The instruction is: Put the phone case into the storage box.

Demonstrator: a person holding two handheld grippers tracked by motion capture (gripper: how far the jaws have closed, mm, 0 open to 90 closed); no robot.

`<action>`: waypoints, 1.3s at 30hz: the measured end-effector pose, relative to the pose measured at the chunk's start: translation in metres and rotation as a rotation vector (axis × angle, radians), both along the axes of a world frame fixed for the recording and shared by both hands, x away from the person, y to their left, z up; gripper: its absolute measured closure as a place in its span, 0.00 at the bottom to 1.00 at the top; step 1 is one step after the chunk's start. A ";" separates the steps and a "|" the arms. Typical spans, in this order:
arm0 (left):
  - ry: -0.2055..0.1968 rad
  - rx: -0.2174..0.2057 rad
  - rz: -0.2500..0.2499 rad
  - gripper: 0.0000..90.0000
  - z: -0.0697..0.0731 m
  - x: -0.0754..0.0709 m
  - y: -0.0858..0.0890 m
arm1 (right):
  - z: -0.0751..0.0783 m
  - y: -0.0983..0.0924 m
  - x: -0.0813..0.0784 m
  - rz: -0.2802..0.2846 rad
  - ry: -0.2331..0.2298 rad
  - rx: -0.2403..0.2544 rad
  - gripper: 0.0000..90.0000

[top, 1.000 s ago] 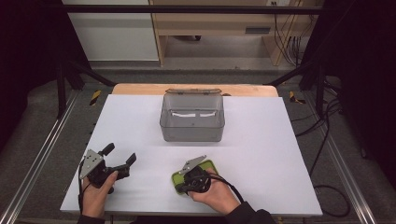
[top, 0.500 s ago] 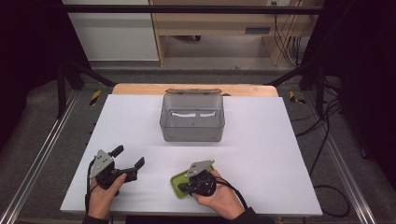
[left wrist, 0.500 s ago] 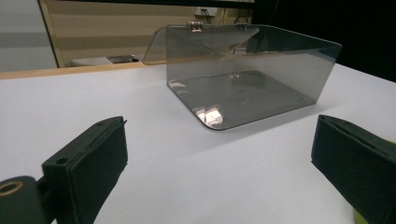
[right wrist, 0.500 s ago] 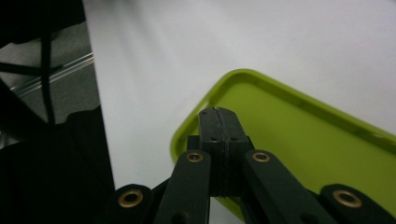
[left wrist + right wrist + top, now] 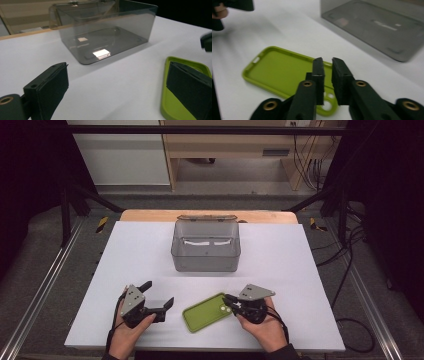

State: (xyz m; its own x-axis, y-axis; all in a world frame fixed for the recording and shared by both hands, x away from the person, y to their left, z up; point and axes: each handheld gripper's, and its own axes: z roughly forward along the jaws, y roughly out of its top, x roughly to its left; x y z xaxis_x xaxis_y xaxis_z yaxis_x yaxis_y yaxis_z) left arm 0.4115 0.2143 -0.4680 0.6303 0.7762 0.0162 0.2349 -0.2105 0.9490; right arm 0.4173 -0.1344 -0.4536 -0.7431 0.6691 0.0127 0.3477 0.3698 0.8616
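A lime-green phone case (image 5: 205, 314) lies flat, open side up, near the table's front edge. My right gripper (image 5: 226, 299) is at the case's right end, pointing left. In the right gripper view it (image 5: 327, 60) hovers over the camera-hole end of the case (image 5: 282, 67), almost shut, with a thin slit and nothing between the jaws. My left gripper (image 5: 159, 292) stands wide open just left of the case. In the left gripper view it (image 5: 116, 72) has bare table between its jaws, and the right jaw overlaps the case (image 5: 168, 100).
A clear grey plastic box (image 5: 206, 247) stands open at the table's middle back, also seen ahead of the left gripper (image 5: 105, 32) and the right one (image 5: 382, 25). White table (image 5: 280, 255) extends on both sides of it. The wooden edge (image 5: 150, 215) runs behind.
My right gripper has drawn back to the right, uncovering the green case. My left gripper has moved right, toward the case's left end.
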 end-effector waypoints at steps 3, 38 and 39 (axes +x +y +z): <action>0.008 0.026 -0.036 0.04 -0.001 -0.002 -0.010 | 0.000 -0.016 -0.002 -0.050 -0.038 0.002 0.62; 0.197 0.283 -0.246 0.04 -0.001 0.018 -0.066 | -0.007 -0.086 -0.015 -0.310 -0.223 0.059 0.08; 0.200 0.285 -0.255 0.04 -0.002 0.018 -0.066 | -0.008 -0.086 -0.015 -0.308 -0.220 0.059 0.08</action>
